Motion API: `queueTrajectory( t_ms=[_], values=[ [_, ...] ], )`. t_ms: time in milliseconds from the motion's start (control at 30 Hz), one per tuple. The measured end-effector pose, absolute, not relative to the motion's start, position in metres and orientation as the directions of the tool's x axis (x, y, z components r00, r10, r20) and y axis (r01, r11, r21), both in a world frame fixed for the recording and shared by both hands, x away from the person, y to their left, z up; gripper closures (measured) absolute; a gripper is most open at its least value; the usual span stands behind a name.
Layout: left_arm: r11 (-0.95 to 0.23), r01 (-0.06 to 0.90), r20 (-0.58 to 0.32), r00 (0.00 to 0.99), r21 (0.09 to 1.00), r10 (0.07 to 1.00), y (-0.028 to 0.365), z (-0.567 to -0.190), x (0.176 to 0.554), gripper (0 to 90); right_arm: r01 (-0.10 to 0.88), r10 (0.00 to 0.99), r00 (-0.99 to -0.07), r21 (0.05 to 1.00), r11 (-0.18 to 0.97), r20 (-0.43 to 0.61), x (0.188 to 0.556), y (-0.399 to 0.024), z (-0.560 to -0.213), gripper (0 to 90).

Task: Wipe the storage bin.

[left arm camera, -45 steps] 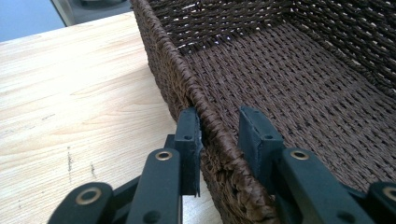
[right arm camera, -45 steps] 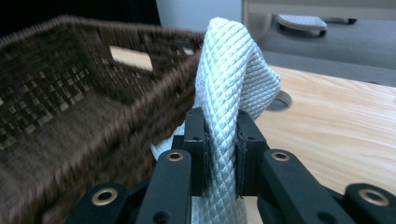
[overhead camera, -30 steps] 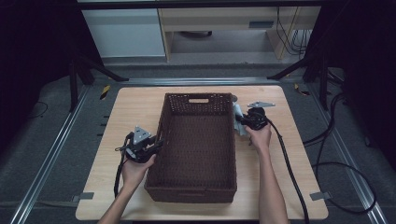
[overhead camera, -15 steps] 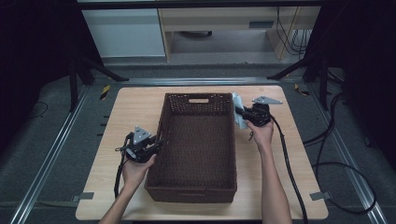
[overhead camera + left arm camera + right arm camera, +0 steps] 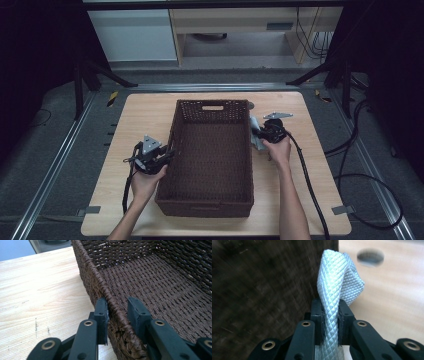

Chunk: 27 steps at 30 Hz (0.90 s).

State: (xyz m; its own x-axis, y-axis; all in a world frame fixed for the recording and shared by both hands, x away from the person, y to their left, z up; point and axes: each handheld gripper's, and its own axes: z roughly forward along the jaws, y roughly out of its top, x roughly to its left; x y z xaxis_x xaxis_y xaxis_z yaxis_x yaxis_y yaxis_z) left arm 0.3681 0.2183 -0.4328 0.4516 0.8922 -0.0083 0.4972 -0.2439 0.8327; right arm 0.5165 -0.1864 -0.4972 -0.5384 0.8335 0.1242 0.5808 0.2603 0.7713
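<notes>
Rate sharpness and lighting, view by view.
High view: dim, dark surroundings, table evenly lit. Left gripper view: sharp, bright, basket weave crisp. Right gripper view: white cloth sharp between the jaws, basket wall and tabletop behind it blurred.

A dark brown basket of tightly woven cord, its strands running in fine ribbed rows, sits on a pale, light-grained wood counter. A silvery pale-blue cloth carries a small quilted diamond pattern. Both claws are matte black with brass-coloured rivets, the left claw and the right claw.
</notes>
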Motion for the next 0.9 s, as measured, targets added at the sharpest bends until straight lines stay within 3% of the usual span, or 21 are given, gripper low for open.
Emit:
queueTrajectory(
  t_ms=[167, 400, 533, 800, 900],
  values=[
    [-0.241, 0.5, -0.01, 0.447, 0.832, 0.894, 0.217, -0.433, 0.369, 69.5, 0.597, 0.824, -0.55, 0.753, 0.276, 0.134, 0.516, -0.181, -0.502, 79.2],
    [-0.236, 0.499, -0.014, 0.446, 0.834, 0.895, 0.217, -0.434, 0.372, 69.5, 0.463, 0.791, -0.589, 0.872, 0.161, 0.167, 0.503, -0.198, -0.454, 79.2],
    [-0.237, 0.499, -0.008, 0.439, 0.833, 0.898, 0.214, -0.433, 0.375, 69.5, 0.446, 0.781, -0.606, 0.877, 0.176, 0.151, 0.497, -0.201, -0.445, 79.3],
    [-0.233, 0.498, -0.017, 0.448, 0.835, 0.894, 0.214, -0.434, 0.378, 67.9, 0.528, 0.792, -0.598, 0.804, 0.274, 0.123, 0.5, -0.189, -0.476, 79.2],
    [-0.231, 0.495, -0.019, 0.45, 0.837, 0.893, 0.217, -0.433, 0.378, 60.5, 0.567, 0.812, -0.567, 0.78, 0.264, 0.137, 0.5, -0.189, -0.491, 79.2]
  ],
)
